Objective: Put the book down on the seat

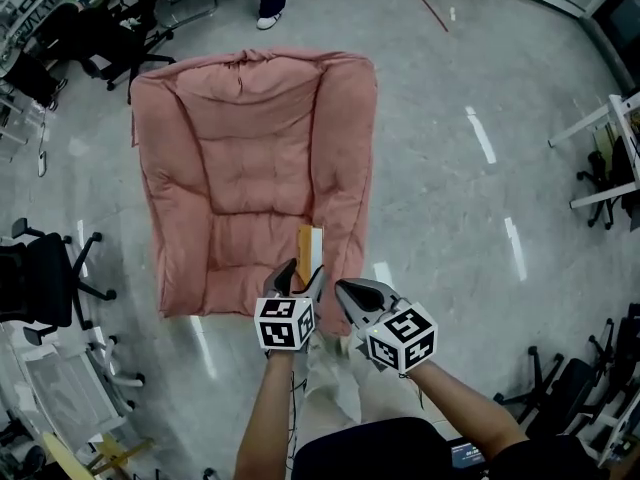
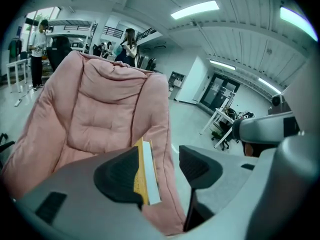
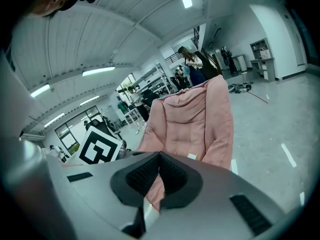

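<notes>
So, seat (image 1: 250, 158): big pink padded floor chair, back end away from the person, with puffy side rolls down both edges.
book (image 1: 311, 250): yellow cover, white page block. It's up on its edge at the front right of the cushion, tight against the inner face of the right-hand roll. Can't say for sure that its bottom edge is actually resting on the cushion.
book's long axis: runs from the grippers toward the seat back, so it's pretty much in line with where the left gripper points.
left gripper (image 2: 160, 153): clearly the nearer one. The book sits straight ahead of it, inside the gap.
right gripper (image 3: 159, 158): just beside the left one, off to the book's right, over the seat's front right corner.
left fingers (image 2: 119, 176): apart. The yellow cover hugs the finger at that view's left, touching or near enough. There's clear daylight to the other finger, so nothing's being squeezed.
right fingers (image 3: 144, 176): pressed together, nothing between them.
my read: anything else the book needs is a left-hand job. If it's meant to end up flat, it'd have to tip toward the middle of the cushion, since the roll blocks the other side.
watch out: dragging the near finger sideways could catch the cover and topple it the wrong way.
</notes>
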